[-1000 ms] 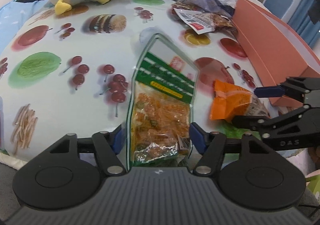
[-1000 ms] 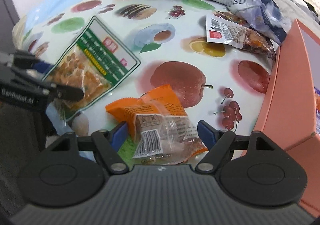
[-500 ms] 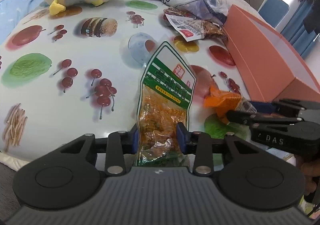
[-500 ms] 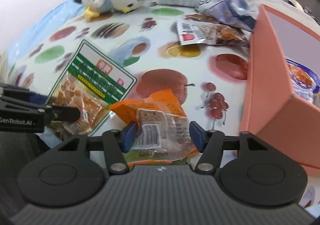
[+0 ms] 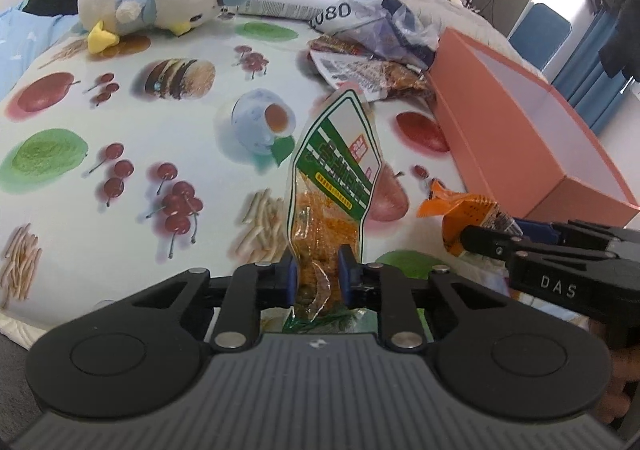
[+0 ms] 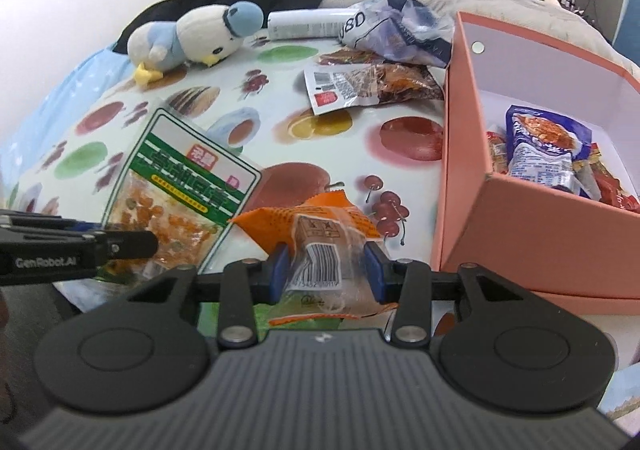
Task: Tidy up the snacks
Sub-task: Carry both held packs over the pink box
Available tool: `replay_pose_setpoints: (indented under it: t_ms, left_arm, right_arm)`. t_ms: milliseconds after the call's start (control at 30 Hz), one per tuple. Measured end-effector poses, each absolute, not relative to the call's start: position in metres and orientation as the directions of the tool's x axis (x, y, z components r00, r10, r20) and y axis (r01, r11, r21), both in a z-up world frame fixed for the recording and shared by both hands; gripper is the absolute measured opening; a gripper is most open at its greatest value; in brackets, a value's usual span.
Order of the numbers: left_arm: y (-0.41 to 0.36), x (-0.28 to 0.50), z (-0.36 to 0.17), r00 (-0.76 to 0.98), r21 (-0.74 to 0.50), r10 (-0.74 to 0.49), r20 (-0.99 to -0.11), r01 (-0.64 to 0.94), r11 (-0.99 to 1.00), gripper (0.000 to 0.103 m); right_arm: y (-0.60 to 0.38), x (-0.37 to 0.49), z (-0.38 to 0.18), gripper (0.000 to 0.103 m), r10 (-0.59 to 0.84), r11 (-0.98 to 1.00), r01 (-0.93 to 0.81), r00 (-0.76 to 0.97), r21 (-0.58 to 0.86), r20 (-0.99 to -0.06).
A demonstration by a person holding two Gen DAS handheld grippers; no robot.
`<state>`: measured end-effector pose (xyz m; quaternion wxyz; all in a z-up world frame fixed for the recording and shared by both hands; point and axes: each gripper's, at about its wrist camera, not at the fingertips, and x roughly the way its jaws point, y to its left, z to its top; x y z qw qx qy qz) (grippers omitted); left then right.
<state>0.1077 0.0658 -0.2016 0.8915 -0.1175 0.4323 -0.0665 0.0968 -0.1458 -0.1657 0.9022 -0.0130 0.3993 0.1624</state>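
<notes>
Over fruit-print cloth (image 5: pixel 120 122), each closing claw (image 5: pixel 316 276) (image 6: pixel 326 266) pinches its own snack packet (image 5: pixel 332 186) (image 6: pixel 320 238).

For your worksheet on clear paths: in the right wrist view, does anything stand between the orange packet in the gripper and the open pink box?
Nothing visible does. The orange packet sits in the right gripper, whose jaws are closing; only bare printed cloth separates it from the pink box.

Black hand-held gripper (image 5: pixel 316 278), blue pads (image 5: pixel 289 279), silver screws
</notes>
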Motion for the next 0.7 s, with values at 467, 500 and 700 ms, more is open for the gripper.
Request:
replay_pose_setpoints:
  t_ms: [467, 500, 700]
  left_arm:
    - [0.043, 0.090, -0.149, 0.687, -0.303, -0.232, -0.688, 0.018, 0.953, 0.022]
    - [0.042, 0.089, -0.147, 0.689, -0.309, -0.235, -0.685, 0.017, 0.951, 0.022]
    - [0.029, 0.083, -0.127, 0.701, -0.321, -0.255, -0.666, 0.039, 0.946, 0.022]
  right_arm:
    - [-0.167, 0.068, -0.116, 0.043, 0.247, 0.969, -0.200, 0.718, 0.147, -0.650]
    - [-0.169, 0.065, -0.113, 0.043, 0.245, 0.970, -0.193, 0.724, 0.150, -0.645]
    - [-0.187, 0.051, -0.095, 0.043, 0.223, 0.974, -0.143, 0.755, 0.178, -0.617]
